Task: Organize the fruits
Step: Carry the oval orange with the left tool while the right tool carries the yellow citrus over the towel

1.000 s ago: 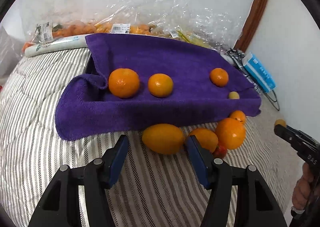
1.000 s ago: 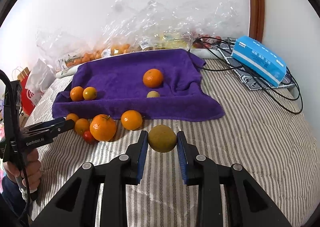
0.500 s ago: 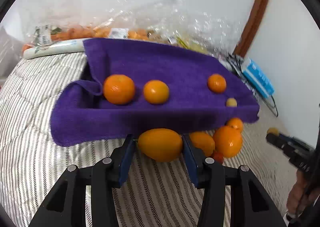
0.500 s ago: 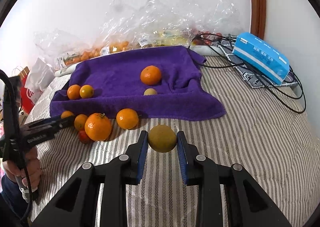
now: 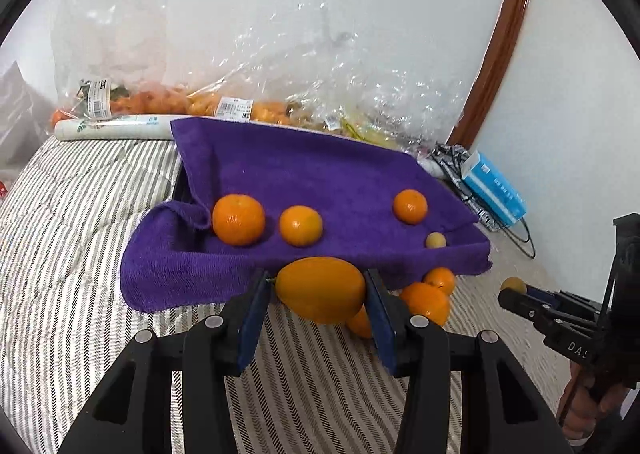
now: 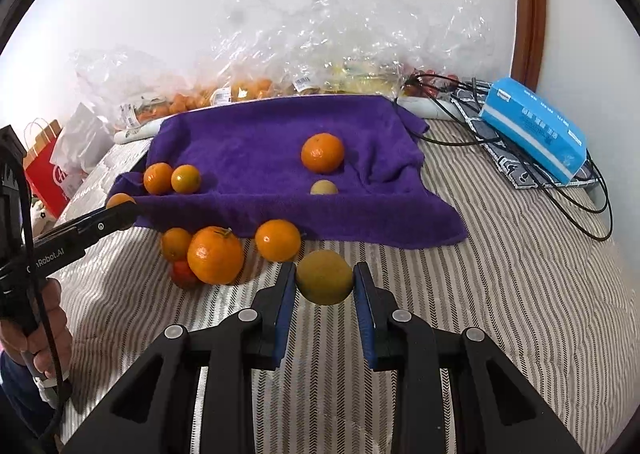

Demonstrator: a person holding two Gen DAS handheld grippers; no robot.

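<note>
The left gripper (image 5: 320,296) is pinching a long oval orange-yellow fruit (image 5: 320,289) between its blue pads, holding it clear of the striped bedcover (image 5: 80,294) just in front of the purple towel's (image 5: 312,170) near edge. The right gripper (image 6: 324,286) is clamping a round yellow-green fruit (image 6: 324,277) the same way, over the bedcover in front of the towel's near edge, toward its right end.

Four fruits are lying on the towel: two oranges (image 5: 239,219) side by side toward its left edge, one orange (image 6: 322,153) toward the right, and a small pale fruit (image 6: 324,187) just in front of that one. A cluster of oranges (image 6: 216,254) is sitting on the bedcover against the towel's near edge, with a small red fruit (image 6: 182,272) tucked among them (possibly a tomato; it is mostly hidden).

Clear plastic bags of fruit (image 6: 240,90) are lining the far edge of the bed along the wall. A blue tissue box (image 6: 534,128) is resting near the bed's far right corner, on a patterned cloth with black cables (image 6: 560,190).
</note>
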